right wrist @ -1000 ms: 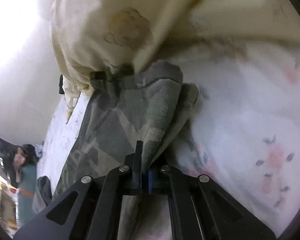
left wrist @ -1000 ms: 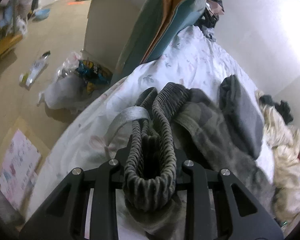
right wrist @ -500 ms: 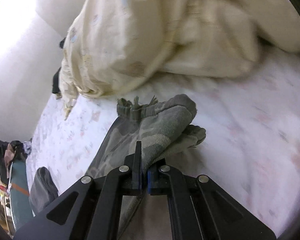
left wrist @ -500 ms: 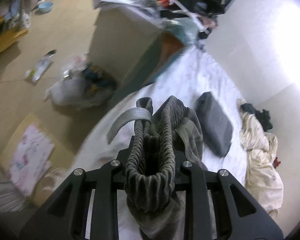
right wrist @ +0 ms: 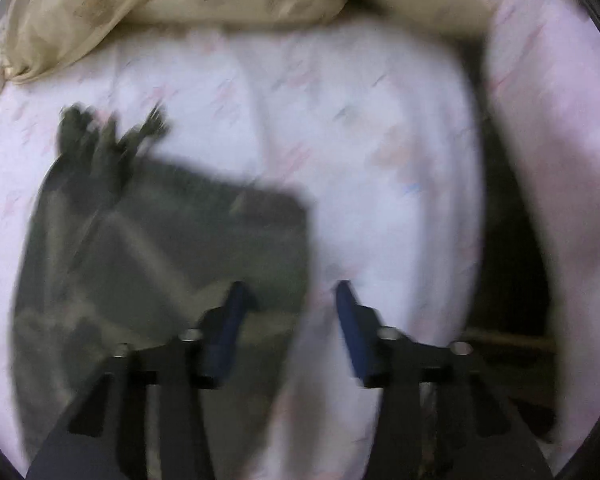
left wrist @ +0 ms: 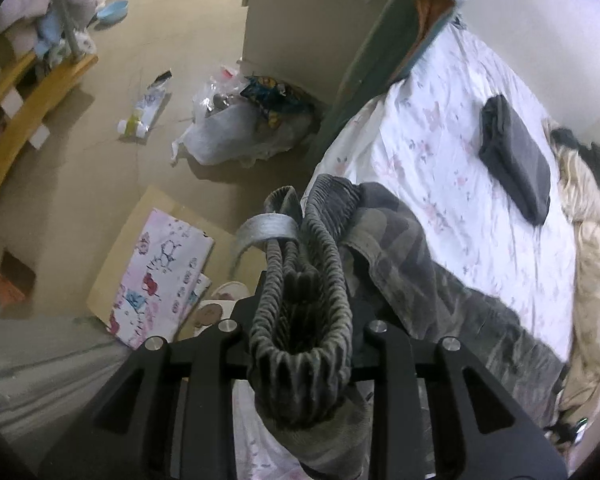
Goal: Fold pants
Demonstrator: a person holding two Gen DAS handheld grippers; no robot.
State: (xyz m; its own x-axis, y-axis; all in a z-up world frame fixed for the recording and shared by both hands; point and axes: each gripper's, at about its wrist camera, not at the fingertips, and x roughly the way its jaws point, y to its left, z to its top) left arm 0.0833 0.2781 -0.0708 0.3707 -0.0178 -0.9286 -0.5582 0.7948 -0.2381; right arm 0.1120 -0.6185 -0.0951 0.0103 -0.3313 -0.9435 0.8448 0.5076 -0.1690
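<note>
The ribbed waistband of the pants (left wrist: pixel 300 320) is being gripped by the left claw (left wrist: pixel 300 332), bunched between its jaws at the edge of the bed (left wrist: pixel 440 152), with the camouflage fabric being trailed across the floral sheet to the right. A folded dark garment (left wrist: pixel 516 160) is being left further along the bed. In the blurred right wrist view, the right claw (right wrist: pixel 288 300) is being held apart with nothing between its blue pads (right wrist: pixel 350 316), its jaws having just been opening; the pant legs (right wrist: pixel 160 248) are being left flat on the sheet below it.
</note>
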